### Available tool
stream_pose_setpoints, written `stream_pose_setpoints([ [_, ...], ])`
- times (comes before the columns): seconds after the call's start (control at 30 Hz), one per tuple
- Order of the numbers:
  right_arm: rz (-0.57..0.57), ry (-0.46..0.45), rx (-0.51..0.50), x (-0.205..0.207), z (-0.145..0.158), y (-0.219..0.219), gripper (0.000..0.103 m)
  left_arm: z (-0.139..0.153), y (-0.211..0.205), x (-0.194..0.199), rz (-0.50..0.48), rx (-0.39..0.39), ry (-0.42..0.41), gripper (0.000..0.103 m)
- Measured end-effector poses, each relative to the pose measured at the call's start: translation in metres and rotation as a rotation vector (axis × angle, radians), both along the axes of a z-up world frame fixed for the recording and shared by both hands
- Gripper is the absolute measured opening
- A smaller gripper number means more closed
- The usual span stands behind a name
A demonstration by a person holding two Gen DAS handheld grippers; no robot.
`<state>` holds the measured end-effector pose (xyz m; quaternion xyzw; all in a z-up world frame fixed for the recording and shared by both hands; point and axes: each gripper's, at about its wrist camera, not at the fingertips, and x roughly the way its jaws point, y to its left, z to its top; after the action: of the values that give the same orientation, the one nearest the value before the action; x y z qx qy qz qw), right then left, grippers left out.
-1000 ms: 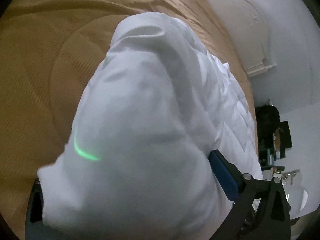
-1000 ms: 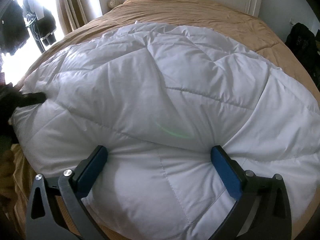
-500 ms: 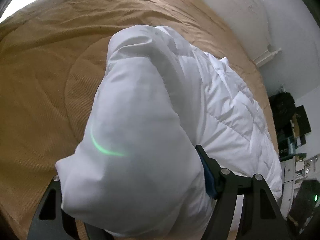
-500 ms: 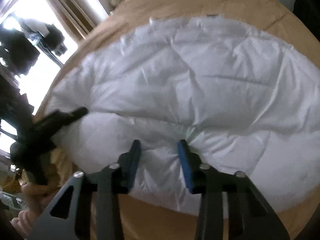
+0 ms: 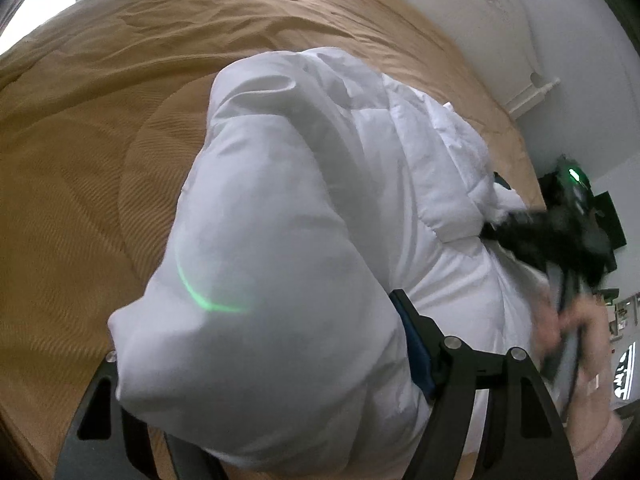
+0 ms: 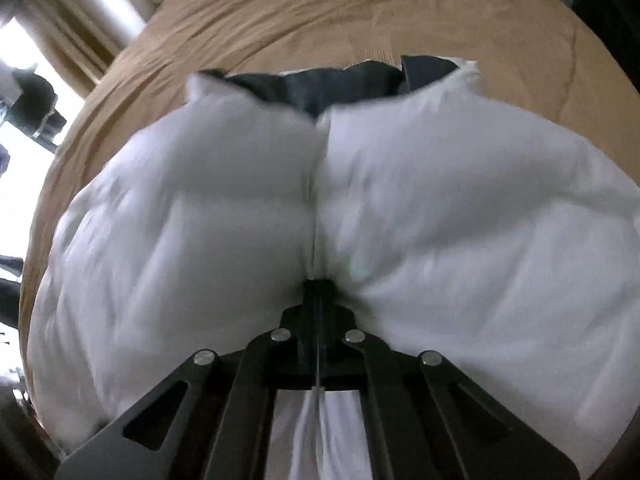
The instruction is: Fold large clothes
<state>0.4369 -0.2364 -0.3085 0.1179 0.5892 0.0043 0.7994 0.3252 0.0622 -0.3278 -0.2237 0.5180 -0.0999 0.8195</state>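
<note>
Tan ribbed bedspread [image 5: 100, 184] lies under everything. One white quilted puffy jacket [image 5: 280, 240] bulges ahead of both tools: soft, light, slick, springy, so grab seams and edges, not loft. Your left gripper [image 5: 260, 372] clamps a thick wad. Your right gripper [image 6: 318, 292], jaws just closing, pinches a fold.

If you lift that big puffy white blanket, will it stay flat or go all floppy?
Probably floppy: the white blanket bulges and sags around the left gripper. It likely squashes easily, since the right gripper pinches it into a deep crease. It looks puffy, so perhaps light for its size.
</note>
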Motion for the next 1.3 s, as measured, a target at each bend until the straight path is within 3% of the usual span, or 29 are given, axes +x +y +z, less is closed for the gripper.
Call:
stream_pose_setpoints([
  [0.1, -0.047, 0.041, 0.027, 0.032, -0.008, -0.010, 0.000, 0.002, 0.005, -0.001, -0.010, -0.015, 0.001, 0.074],
  [0.27, -0.032, 0.002, -0.034, 0.046, -0.009, -0.005, 0.000, 0.003, 0.024, -0.009, 0.020, -0.063, 0.027, 0.074],
  [0.4, -0.021, 0.013, -0.022, 0.018, 0.007, -0.001, 0.000, 0.000, 0.020, -0.014, 0.026, -0.033, 0.031, 0.074],
  [0.5, 0.000, 0.068, 0.040, -0.035, 0.015, 0.011, 0.000, 0.003, 0.016, -0.016, 0.015, -0.015, 0.021, 0.074],
  [0.7, 0.071, 0.098, 0.062, -0.152, 0.040, 0.030, 0.004, 0.003, 0.021, -0.018, 0.018, -0.022, 0.030, 0.074],
  [0.8, 0.075, 0.120, 0.085, -0.193, 0.033, 0.032, 0.004, 0.004, 0.015, -0.012, 0.013, -0.019, 0.034, 0.075],
  [0.93, 0.065, 0.105, 0.081, -0.197, -0.008, 0.025, 0.001, 0.008, 0.022, -0.001, 0.001, -0.066, 0.035, 0.075],
  [1.03, 0.086, 0.071, 0.045, -0.198, -0.015, 0.032, 0.000, 0.018, 0.043, -0.001, 0.051, -0.066, 0.016, 0.075],
  [1.1, 0.094, 0.056, 0.041, -0.201, -0.018, 0.033, 0.000, 0.028, 0.049, -0.002, 0.087, -0.022, -0.029, 0.075],
  [1.2, 0.084, 0.074, 0.072, -0.194, -0.024, 0.027, 0.000, 0.034, 0.037, -0.002, 0.035, 0.027, -0.040, 0.074],
  [1.3, 0.047, 0.052, 0.149, -0.182, -0.005, 0.000, 0.004, 0.036, 0.027, -0.002, 0.019, 0.077, -0.050, 0.074],
])
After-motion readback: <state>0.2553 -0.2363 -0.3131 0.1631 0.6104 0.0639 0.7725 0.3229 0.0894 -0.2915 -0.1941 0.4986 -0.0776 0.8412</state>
